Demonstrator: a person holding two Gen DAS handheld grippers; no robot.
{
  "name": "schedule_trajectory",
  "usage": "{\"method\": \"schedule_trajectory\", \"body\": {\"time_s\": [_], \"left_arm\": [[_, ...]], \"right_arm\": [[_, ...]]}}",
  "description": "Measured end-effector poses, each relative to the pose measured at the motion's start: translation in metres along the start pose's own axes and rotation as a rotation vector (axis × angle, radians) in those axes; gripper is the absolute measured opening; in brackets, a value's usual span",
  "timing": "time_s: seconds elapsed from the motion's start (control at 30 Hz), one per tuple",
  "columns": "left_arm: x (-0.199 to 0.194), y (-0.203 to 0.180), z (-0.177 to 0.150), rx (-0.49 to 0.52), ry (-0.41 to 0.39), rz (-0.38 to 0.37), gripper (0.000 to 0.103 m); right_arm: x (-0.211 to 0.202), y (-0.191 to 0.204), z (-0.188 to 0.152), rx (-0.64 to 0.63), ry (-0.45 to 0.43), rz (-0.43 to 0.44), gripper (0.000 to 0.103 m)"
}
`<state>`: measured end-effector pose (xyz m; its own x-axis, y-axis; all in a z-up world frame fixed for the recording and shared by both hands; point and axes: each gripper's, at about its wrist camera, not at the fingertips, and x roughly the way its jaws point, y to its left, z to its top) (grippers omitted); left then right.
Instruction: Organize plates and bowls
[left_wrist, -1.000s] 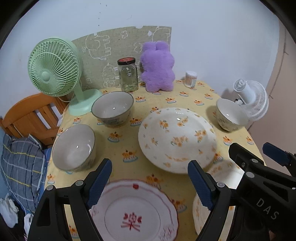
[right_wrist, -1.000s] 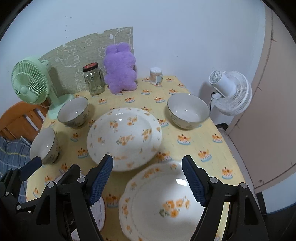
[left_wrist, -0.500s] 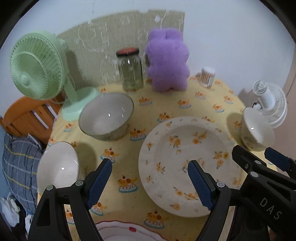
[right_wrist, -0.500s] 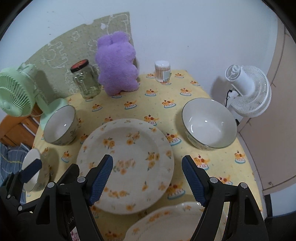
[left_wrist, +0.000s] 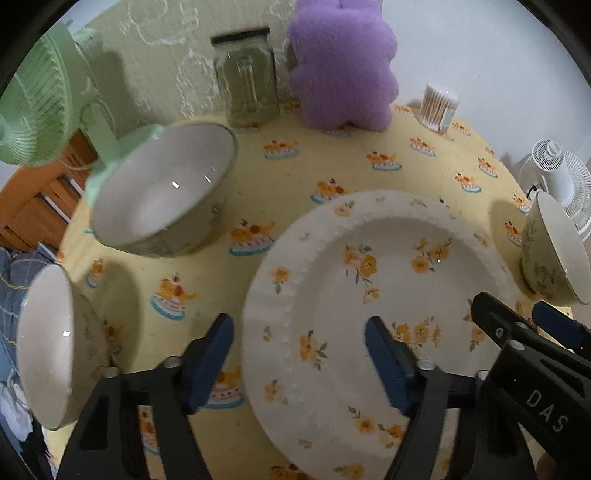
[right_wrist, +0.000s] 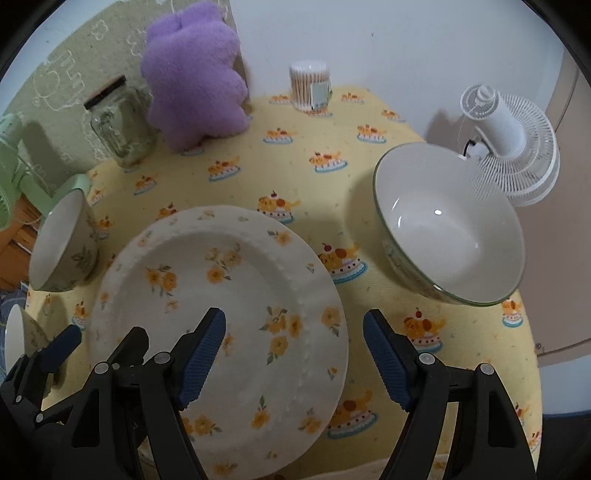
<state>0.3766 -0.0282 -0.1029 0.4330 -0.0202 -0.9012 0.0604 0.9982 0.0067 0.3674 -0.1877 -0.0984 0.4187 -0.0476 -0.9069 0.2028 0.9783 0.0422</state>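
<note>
A cream plate (left_wrist: 369, 295) with orange flowers lies in the middle of the yellow tablecloth. My left gripper (left_wrist: 299, 362) straddles its left rim, one finger outside and one over the plate. The jaws are closing and the pads are not on the plate. My right gripper (right_wrist: 293, 356) stands open over the right rim of the same plate (right_wrist: 221, 295). Three bowls stand around it: one at the back left (left_wrist: 162, 192), one at the left edge (left_wrist: 48, 343) and one on the right (right_wrist: 450, 225). Each gripper shows in the other's view, the right gripper (left_wrist: 524, 319) and the left gripper (right_wrist: 96, 343).
Along the wall stand a glass jar (left_wrist: 247, 81), a purple plush toy (left_wrist: 340, 66) and a tub of cotton swabs (right_wrist: 310, 85). A green fan (left_wrist: 33, 103) is at the back left. A white fan (right_wrist: 509, 140) is off the table's right edge, and a wooden chair (left_wrist: 40, 206) is to the left.
Both grippers have come forward and down to the flowered plate. The red-patterned plate and the near flowered plate have dropped out of view. The left jaws have narrowed.
</note>
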Motion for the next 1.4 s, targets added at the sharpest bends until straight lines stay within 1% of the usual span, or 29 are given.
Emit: {"method": "schedule_trajectory", "body": {"time_s": [0.1,0.13,0.23,0.37,0.53,0.67,0.77,1.13,1.3,1.4], "left_arm": [[0.009,0.001,0.0,-0.014,0.031,-0.007,0.069],[0.011,0.002,0.0,-0.014,0.033,-0.001,0.069],[0.012,0.002,0.0,-0.007,0.023,0.001,0.069],[0.014,0.0,0.003,0.011,0.019,0.009,0.069],[0.017,-0.001,0.009,0.015,0.02,0.014,0.07],[0.015,-0.001,0.007,0.042,0.015,0.011,0.07],[0.014,-0.002,0.006,0.067,0.018,0.014,0.07],[0.013,-0.002,0.006,0.072,0.046,0.006,0.069],[0.005,0.003,0.0,0.066,0.053,0.023,0.069],[-0.004,0.007,-0.003,0.058,0.047,0.024,0.069]], "right_arm": [[0.009,0.001,0.001,-0.011,0.015,-0.003,0.079],[0.011,0.002,0.001,-0.012,0.019,-0.003,0.077],[0.017,0.003,0.002,-0.013,0.021,-0.003,0.072],[0.02,0.004,0.005,-0.026,0.015,-0.007,0.068],[0.028,0.003,0.012,-0.029,0.033,0.003,0.068],[0.031,0.003,0.012,-0.045,0.057,0.018,0.068],[0.036,-0.002,0.01,-0.023,0.105,0.054,0.068],[0.034,0.001,0.01,-0.038,0.12,0.042,0.067],[0.029,0.003,0.005,-0.045,0.136,0.056,0.067],[0.019,0.006,0.003,-0.062,0.126,0.064,0.067]]}}
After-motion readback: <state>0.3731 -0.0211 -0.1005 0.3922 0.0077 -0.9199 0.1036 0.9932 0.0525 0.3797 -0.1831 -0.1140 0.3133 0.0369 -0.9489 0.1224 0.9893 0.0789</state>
